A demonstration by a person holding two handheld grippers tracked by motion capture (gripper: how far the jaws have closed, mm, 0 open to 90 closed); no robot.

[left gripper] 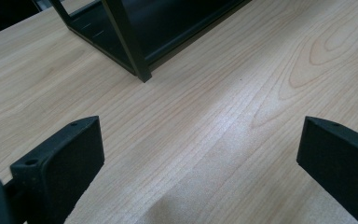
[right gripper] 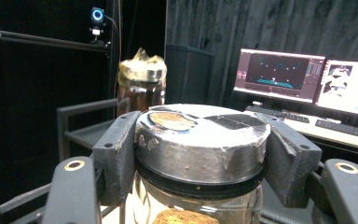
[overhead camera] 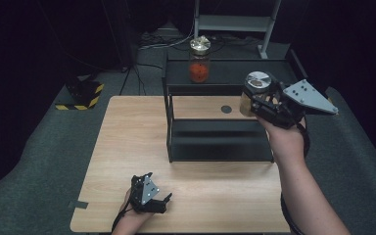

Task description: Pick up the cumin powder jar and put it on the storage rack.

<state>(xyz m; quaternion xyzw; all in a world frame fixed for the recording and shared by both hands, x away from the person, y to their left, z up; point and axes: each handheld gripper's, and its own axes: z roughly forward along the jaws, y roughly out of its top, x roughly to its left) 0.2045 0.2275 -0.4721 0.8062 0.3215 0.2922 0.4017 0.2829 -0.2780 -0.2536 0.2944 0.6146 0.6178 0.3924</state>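
Note:
My right gripper (overhead camera: 254, 95) is shut on a glass jar (overhead camera: 250, 93) with a silver lid (right gripper: 200, 140); its two black pads (right gripper: 116, 154) clamp the lid's sides. The jar hangs in the air by the right end of the black shelf's top board (overhead camera: 227, 73). A second jar (overhead camera: 199, 61) with a gold lid and red-orange contents stands on that top board toward its left, seen also as the jar (right gripper: 142, 86) beyond the held one. My left gripper (overhead camera: 164, 198) rests low at the table's front edge, open, its pads (left gripper: 70, 158) wide apart over bare wood.
The black two-level shelf (overhead camera: 215, 147) stands at the back middle of the wooden table (overhead camera: 127, 147). A small dark disc (overhead camera: 226, 109) lies on the table behind the shelf. Monitors (right gripper: 279, 74) and a keyboard sit beyond. Black-and-yellow tape (overhead camera: 81, 95) marks the floor at left.

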